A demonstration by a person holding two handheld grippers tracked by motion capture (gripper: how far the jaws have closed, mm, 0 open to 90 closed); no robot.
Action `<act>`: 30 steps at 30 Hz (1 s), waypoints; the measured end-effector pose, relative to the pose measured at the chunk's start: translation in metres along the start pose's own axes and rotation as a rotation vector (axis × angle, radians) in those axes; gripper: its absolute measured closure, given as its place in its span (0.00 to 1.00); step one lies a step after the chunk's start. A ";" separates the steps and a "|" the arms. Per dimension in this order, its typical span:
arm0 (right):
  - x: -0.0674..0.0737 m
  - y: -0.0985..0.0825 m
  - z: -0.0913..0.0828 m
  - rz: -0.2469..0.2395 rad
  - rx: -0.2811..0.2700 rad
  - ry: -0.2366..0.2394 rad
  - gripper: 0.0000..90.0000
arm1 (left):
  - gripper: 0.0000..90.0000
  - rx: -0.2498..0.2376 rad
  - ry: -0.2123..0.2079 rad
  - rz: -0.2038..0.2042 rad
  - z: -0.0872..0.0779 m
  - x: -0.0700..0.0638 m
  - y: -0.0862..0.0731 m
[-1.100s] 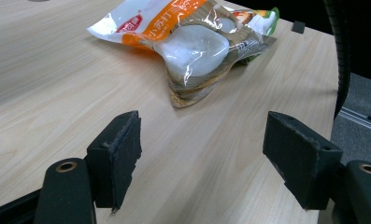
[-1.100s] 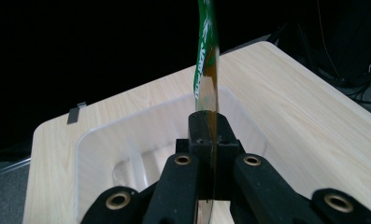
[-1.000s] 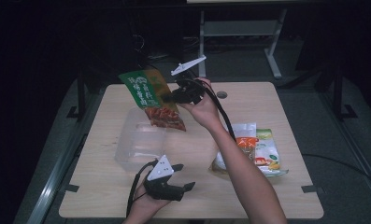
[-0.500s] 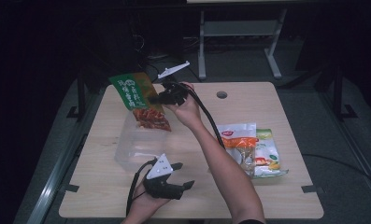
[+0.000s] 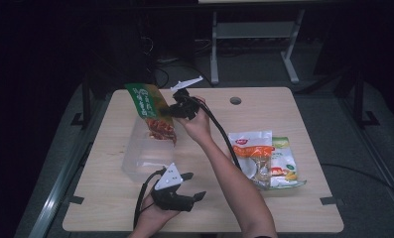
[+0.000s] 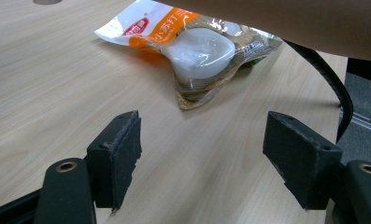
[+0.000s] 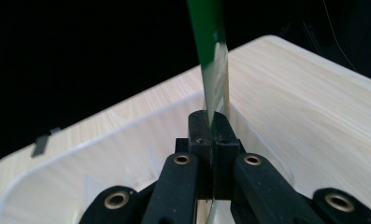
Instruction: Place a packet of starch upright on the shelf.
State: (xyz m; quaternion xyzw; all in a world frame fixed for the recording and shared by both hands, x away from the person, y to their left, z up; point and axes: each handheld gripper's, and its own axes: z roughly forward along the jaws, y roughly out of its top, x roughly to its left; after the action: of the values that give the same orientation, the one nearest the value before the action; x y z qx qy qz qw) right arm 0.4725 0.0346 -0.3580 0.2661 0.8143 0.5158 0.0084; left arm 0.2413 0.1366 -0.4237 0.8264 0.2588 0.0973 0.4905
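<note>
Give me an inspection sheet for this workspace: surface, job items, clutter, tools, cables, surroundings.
Surface: light wood table, with a round hole near the far edge.
Job's things: green snack bag held over the clear bin; two more bags lie flat at the right.
Clutter: nothing seen.
Tools: right tool shut on the green bag's edge; left tool open, holding nothing, low over the near table.
Cables: one black cable runs along the right forearm; another loops by the left hand.
Surroundings: dark room, grey floor, a metal frame behind the table.
</note>
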 end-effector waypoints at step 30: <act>-0.009 -0.014 -0.016 0.002 0.107 -0.050 0.75 | 0.30 0.014 -0.002 0.003 0.003 0.000 -0.001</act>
State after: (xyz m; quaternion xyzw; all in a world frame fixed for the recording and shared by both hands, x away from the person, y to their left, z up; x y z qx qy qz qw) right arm 0.4698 0.0122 -0.3649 0.2800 0.8399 0.4648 0.0140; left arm 0.2422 0.1341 -0.4258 0.8303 0.2576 0.0954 0.4848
